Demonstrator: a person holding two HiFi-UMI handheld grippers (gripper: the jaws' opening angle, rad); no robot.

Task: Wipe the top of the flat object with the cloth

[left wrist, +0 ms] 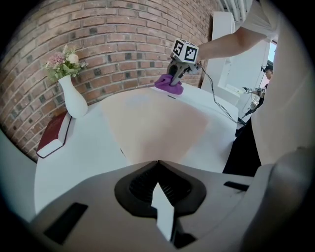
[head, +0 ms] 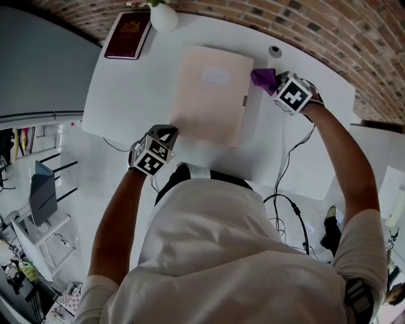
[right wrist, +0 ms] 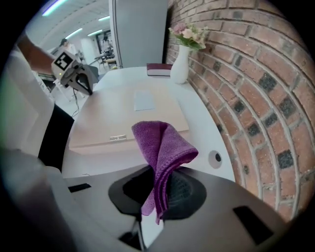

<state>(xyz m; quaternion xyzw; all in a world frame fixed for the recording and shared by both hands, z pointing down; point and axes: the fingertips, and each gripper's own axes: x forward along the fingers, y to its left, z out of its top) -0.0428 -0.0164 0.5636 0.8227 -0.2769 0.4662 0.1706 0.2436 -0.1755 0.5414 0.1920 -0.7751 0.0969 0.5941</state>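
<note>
1. My left gripper [left wrist: 157,163] fills the bottom of the view. My jaws are pressed together, and the near corner of the beige board [left wrist: 157,123] runs in between their tips.
2. The board lies flat on the white table [left wrist: 98,147].
3. At the board's far edge, the right gripper [left wrist: 173,78] pinches a bunched purple cloth [left wrist: 169,84].
4. Left of the board stand a white vase [left wrist: 74,101] of flowers and, nearer me, a dark red book [left wrist: 53,137].
5. Beyond the board rises a brick wall [left wrist: 123,44]. To the board's right, a cable [left wrist: 219,104] trails across the table.

Right of flat object [head: 211,93], cloth [head: 264,77]; behind, book [head: 128,35], vase [head: 164,16].
</note>
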